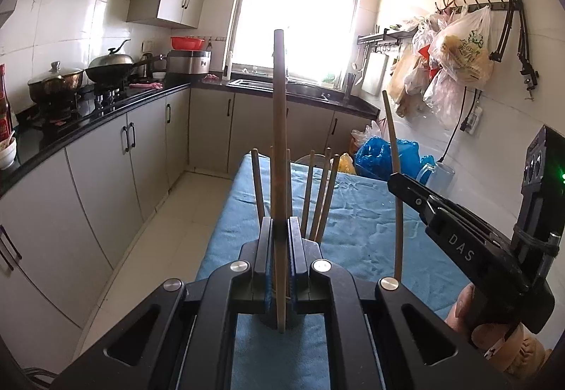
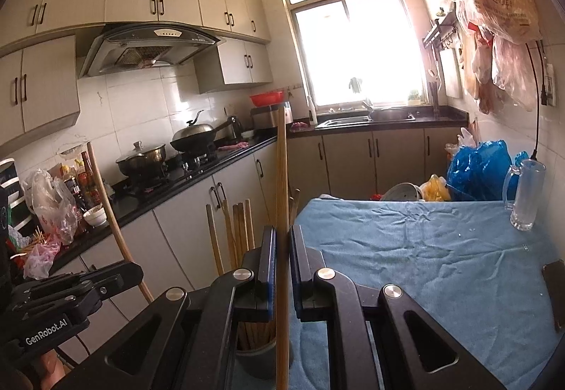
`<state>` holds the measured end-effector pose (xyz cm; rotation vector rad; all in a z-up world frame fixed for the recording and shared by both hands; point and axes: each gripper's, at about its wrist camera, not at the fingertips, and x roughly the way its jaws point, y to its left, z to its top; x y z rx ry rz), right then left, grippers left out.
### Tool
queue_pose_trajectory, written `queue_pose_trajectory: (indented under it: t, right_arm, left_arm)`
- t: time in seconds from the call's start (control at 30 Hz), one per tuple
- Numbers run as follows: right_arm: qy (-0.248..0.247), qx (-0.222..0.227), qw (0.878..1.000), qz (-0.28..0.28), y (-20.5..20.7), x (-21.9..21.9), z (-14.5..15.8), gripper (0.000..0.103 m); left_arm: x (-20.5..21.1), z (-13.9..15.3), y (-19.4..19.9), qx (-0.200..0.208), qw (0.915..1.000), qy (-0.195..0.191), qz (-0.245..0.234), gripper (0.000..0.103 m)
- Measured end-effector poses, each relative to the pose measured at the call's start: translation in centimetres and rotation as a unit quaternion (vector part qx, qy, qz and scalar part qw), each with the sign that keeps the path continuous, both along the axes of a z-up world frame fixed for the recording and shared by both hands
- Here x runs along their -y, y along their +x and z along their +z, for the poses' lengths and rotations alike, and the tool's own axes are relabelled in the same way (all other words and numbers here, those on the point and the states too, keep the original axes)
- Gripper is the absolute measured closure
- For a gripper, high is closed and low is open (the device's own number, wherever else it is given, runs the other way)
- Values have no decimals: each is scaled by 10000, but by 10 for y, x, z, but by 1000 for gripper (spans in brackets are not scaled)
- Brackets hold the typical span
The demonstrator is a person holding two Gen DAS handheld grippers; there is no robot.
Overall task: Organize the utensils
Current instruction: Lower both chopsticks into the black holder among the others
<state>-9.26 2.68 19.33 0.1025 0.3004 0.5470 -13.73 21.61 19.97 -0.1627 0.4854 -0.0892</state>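
My left gripper [image 1: 281,231] is shut on a wooden chopstick [image 1: 279,150] and holds it upright over a dark holder cup [image 1: 272,321] with several chopsticks [image 1: 319,192] standing in it. My right gripper [image 2: 281,241] is shut on another upright chopstick [image 2: 281,199], beside the same cup [image 2: 259,360] and its chopsticks [image 2: 240,234]. In the left wrist view the right gripper [image 1: 399,183] shows at right with its chopstick [image 1: 393,143]. In the right wrist view the left gripper [image 2: 136,275] shows at left with its chopstick [image 2: 106,203].
The cup stands on a table with a blue cloth [image 2: 423,266]. A glass mug [image 2: 524,196] stands at its far right, and a dark phone [image 2: 556,291] lies at the right edge. Blue plastic bags [image 1: 385,157] sit beyond the table. Kitchen counters [image 1: 106,111] run along the left.
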Motion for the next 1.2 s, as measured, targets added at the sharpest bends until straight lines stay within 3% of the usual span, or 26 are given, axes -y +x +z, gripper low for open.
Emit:
queue_pose_trajectory:
  t: [0.57,0.87,1.2]
  right_arm:
    - [173,89,9998,82,27,-19,10,95]
    - [657,84,9974,277,45,-25,15,95]
    - [776,181,9966,214,63,-36,2,95]
  left_arm:
    - [-13,3,38,-140,9997,-151,-122,96]
    - [-25,13,55,-10,9993,-335,-158,96]
    - [-17,0,82,-223,9983,-484,-254,96]
